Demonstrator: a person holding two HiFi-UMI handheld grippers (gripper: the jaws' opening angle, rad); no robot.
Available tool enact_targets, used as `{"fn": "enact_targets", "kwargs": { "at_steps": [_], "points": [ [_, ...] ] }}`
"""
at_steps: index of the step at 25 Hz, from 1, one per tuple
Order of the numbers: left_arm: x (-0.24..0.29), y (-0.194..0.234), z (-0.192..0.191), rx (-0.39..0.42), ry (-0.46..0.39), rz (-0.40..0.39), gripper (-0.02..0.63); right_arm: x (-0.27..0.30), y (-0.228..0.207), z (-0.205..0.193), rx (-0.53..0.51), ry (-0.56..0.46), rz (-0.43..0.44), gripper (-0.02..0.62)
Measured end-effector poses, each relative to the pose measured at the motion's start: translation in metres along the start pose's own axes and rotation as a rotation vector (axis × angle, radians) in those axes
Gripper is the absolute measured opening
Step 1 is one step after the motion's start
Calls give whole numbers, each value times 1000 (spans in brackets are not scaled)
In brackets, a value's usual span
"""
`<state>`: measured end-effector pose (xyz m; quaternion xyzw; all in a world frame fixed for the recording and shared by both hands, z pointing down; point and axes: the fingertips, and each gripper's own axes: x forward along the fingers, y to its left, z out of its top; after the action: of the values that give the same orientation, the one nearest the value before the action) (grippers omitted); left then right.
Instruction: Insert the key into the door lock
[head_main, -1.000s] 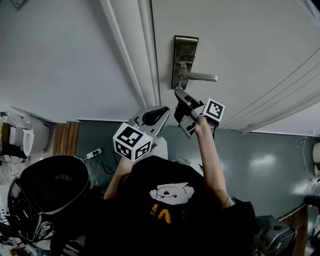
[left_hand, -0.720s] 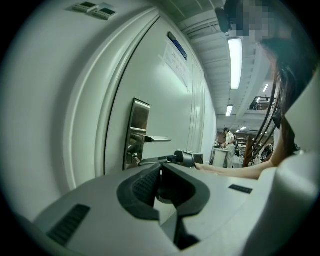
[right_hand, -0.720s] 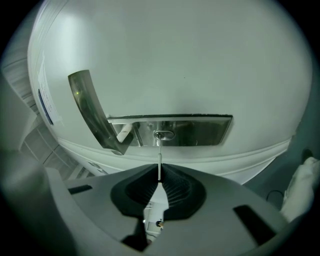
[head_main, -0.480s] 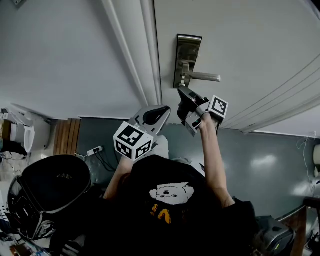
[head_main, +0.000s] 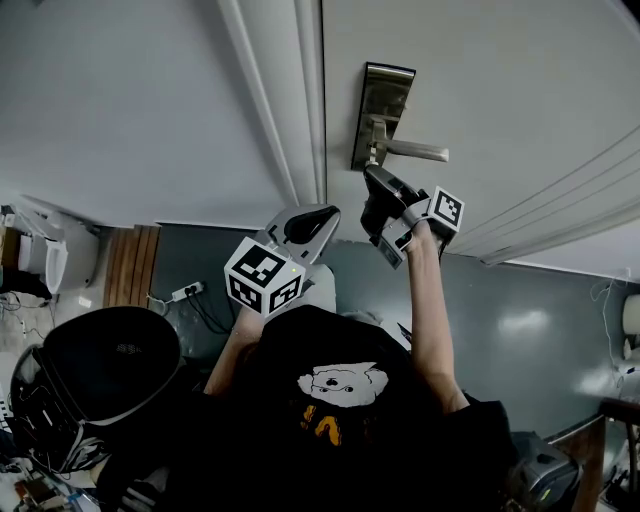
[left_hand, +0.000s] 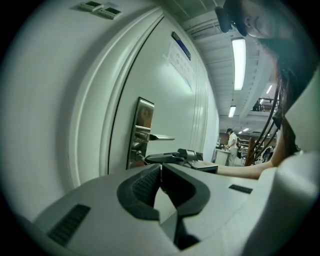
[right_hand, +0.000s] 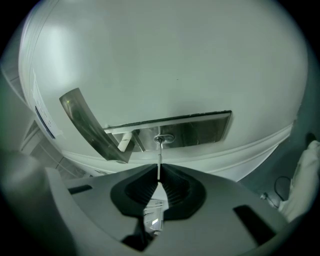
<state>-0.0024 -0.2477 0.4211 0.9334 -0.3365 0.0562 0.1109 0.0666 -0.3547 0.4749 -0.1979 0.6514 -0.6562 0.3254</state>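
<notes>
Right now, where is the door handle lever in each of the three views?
Head view: the door handle lever sits upper centre, pointing right.
Left gripper view: lever near the centre, jutting right.
Right gripper view: lever left of centre, beside the key.
Shared landmark: the metal lock plate.

No text could be read. A blue plate (left_hand: 181, 45) and a white sheet (left_hand: 177, 62) on the door (left_hand: 167, 107) were too small, and the shirt's (head_main: 290, 400) yellow print (head_main: 324, 426) was illegible.
</notes>
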Motion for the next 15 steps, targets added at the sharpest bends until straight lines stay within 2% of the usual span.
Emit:
{"fn": "enact_targets", "kwargs": {
  "at_steps": [6, 11, 15],
  "points": [
    [-4, 0, 0, 0, 2, 0, 15, 10, 3, 15, 34, -52, 9, 25],
    [-7, 7, -1, -4, 8, 10, 16, 10, 1, 18, 65, -76, 62, 29],
    [-7, 7, 2, -7, 9, 10, 15, 8, 4, 17, -3, -94, 29, 28]
  ]
}}
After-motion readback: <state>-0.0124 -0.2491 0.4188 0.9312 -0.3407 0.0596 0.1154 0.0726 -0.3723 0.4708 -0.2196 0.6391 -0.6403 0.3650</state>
